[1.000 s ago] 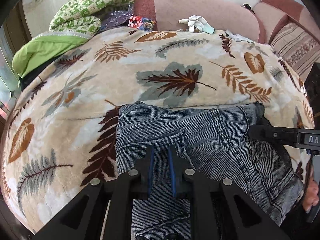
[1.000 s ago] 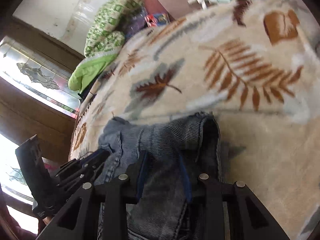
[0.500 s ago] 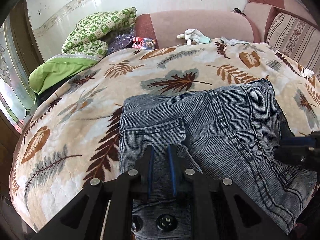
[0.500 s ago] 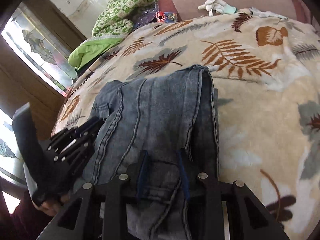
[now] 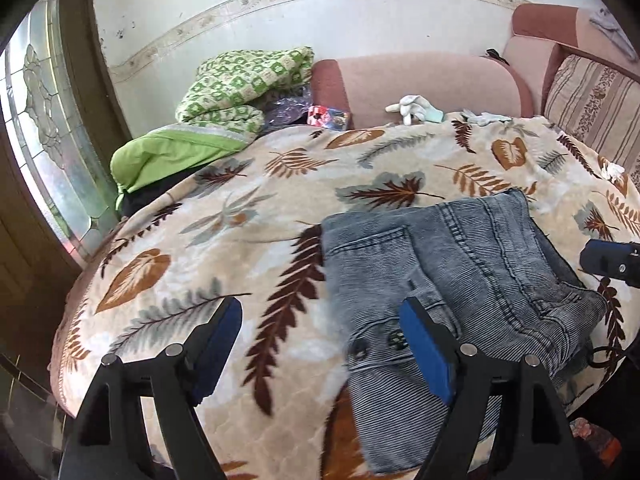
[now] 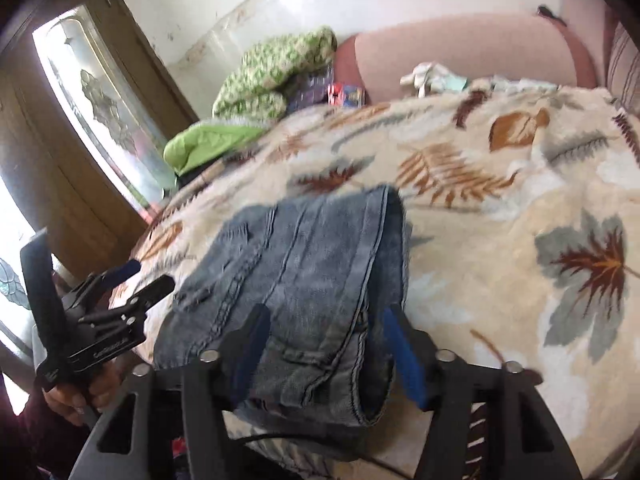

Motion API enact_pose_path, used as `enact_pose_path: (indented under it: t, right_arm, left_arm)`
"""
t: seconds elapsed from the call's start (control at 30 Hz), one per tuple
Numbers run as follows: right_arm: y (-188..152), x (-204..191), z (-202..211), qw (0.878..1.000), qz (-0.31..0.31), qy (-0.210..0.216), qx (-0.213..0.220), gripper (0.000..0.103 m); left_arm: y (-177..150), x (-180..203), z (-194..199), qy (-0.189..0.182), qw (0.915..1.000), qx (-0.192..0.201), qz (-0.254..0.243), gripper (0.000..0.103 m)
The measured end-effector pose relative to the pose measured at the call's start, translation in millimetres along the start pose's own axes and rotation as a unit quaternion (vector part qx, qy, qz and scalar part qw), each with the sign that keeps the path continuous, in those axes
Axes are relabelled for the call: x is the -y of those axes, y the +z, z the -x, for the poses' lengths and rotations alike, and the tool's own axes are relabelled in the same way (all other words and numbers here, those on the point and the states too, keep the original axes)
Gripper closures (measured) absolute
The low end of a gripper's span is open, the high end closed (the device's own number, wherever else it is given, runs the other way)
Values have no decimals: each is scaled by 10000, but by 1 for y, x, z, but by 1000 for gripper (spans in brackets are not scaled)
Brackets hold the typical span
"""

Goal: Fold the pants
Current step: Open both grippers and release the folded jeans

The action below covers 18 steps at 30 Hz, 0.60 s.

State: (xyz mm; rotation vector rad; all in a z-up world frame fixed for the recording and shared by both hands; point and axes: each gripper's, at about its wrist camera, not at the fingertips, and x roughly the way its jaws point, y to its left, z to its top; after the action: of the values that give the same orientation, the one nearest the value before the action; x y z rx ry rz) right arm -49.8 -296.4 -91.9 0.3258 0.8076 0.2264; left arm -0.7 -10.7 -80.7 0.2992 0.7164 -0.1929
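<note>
The grey-blue jeans (image 5: pixel 452 272) lie folded in a compact stack on the leaf-print blanket (image 5: pixel 240 240), near its front edge; the waistband end hangs over that edge. My left gripper (image 5: pixel 320 336) is open and empty, drawn back from the jeans' left side. My right gripper (image 6: pixel 324 344) is open, its jaws wide on either side of the jeans' (image 6: pixel 304 268) near edge, not pinching it. The left gripper also shows in the right wrist view (image 6: pixel 136 280), at the left, held in a hand.
The blanket covers a sofa with a pink backrest (image 5: pixel 428 80). Green quilts (image 5: pixel 240 88) are piled at the back left. A white glove (image 5: pixel 416 106) and a small colourful box (image 5: pixel 328 116) lie at the back. A striped cushion (image 5: pixel 592 108) is on the right; a glass door (image 5: pixel 48 152) on the left.
Both grippers were shut on the jeans while laying them down. Both have now opened, let go and drawn back and up; the jeans rest folded on the blanket.
</note>
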Motion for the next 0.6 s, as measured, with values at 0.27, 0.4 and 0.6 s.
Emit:
enact_pose_path:
  t: [0.27, 0.4, 0.6]
  right_arm:
    - [2, -11, 5, 9995, 246, -125, 181, 38]
    - [4, -6, 5, 9997, 131, -112, 197, 38]
    - [3, 0, -1, 9999, -29, -87, 106, 37]
  left_arm:
    - [5, -13, 4, 175, 9996, 11, 209, 21]
    - [4, -14, 3, 187, 9996, -19, 229, 21]
    - [1, -18, -5, 207, 9992, -152, 299, 21]
